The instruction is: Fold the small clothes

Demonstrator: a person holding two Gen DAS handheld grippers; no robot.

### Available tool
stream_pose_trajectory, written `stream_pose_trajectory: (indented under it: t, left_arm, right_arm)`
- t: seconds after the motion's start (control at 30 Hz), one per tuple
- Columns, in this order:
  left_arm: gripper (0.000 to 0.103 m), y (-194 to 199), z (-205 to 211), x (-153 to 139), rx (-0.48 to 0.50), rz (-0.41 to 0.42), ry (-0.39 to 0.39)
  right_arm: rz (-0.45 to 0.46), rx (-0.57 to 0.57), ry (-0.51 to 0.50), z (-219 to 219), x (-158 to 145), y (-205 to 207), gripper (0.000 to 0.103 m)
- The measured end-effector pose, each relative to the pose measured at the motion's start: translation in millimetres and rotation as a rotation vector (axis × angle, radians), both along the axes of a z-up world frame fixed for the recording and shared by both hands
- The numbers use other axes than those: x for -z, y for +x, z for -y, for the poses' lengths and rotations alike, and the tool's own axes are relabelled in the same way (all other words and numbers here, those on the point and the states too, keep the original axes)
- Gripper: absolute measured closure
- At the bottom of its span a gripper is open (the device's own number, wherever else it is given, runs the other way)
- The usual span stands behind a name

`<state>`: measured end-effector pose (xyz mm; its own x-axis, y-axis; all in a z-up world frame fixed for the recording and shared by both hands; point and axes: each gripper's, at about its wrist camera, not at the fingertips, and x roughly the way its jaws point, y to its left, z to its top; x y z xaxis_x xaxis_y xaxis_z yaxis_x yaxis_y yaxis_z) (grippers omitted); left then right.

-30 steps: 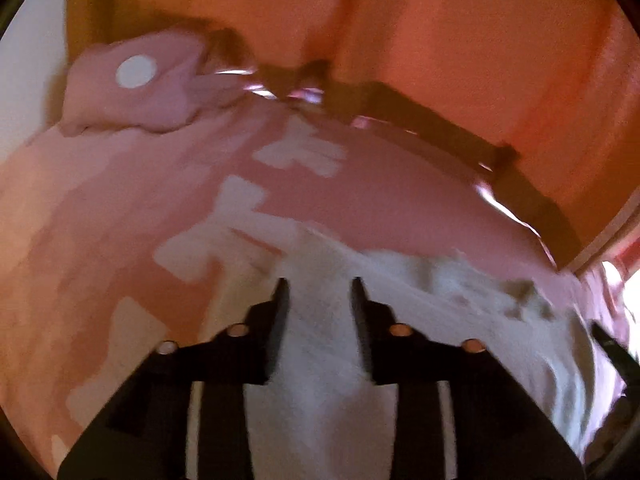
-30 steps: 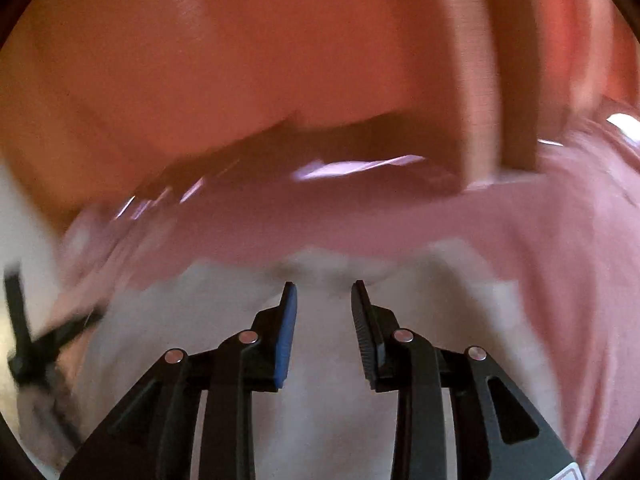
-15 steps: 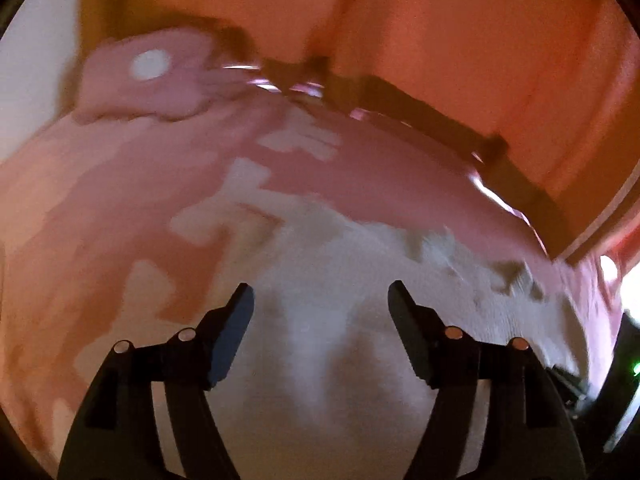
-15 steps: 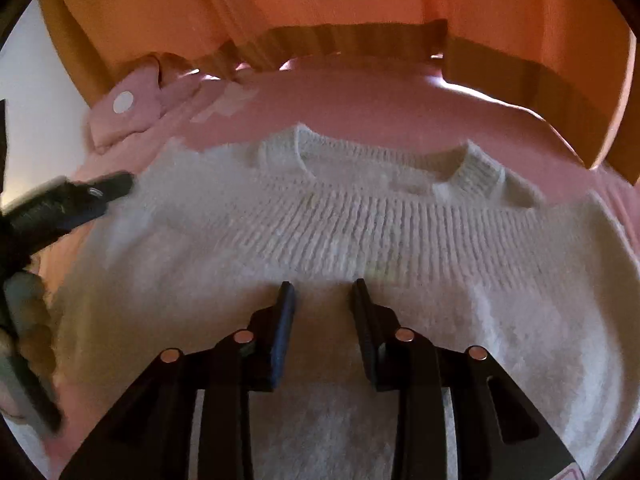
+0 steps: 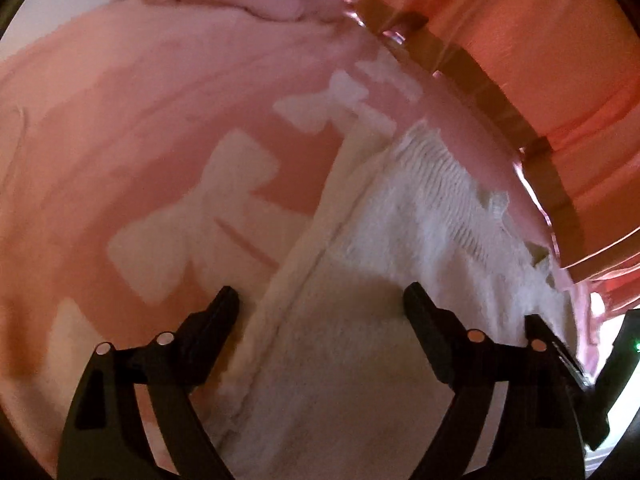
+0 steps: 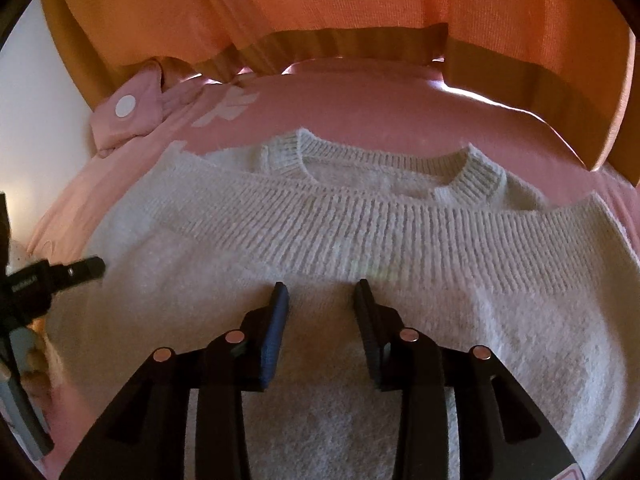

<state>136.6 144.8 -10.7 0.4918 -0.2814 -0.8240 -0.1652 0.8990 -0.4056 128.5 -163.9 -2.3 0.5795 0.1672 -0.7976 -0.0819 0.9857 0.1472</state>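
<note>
A small white knitted sweater (image 6: 360,240) lies on a pink bedsheet (image 6: 360,112), its lower part folded up so the ribbed hem (image 6: 360,232) sits just below the neck opening (image 6: 380,168). My right gripper (image 6: 322,300) hovers just above the folded sweater, jaws apart and empty. My left gripper (image 5: 320,304) is wide open and empty over the sweater's left folded edge (image 5: 304,280). The left gripper also shows at the left edge of the right wrist view (image 6: 86,270).
A pink pillow with a white dot (image 6: 128,116) lies at the bed's far left corner. Orange curtains (image 6: 320,0) hang along the far side. The sheet has white bow patterns (image 5: 192,240). A white wall (image 6: 36,100) is at the left.
Both grippers have let go of the sweater's hem after carrying it up toward the collar. The left gripper opened wide and dropped toward the sweater's left edge. The right jaws opened a little.
</note>
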Motion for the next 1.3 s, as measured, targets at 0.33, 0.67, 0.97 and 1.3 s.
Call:
stream_pose_trajectory:
  t: [0.33, 0.67, 0.97, 1.3]
  left_arm:
    - [0.089, -13, 19, -37, 0.061, 0.179, -0.041]
    - [0.093, -59, 191, -124, 0.408, 0.417, -0.057]
    - [0.090, -80, 315, -37, 0.593, 0.272, 0.125]
    - [0.018, -128, 225, -85, 0.508, 0.407, 0.172]
  right_arm:
    - [-0.002, 0.012, 0.057, 2, -8, -4, 0.052]
    - [0.071, 0.315, 0.208, 120, -43, -38, 0.039]
    - [0.069, 0.482, 0.290, 203, -45, -66, 0.037]
    - [-0.063, 0.149, 0.508, 148, -33, -48, 0.028]
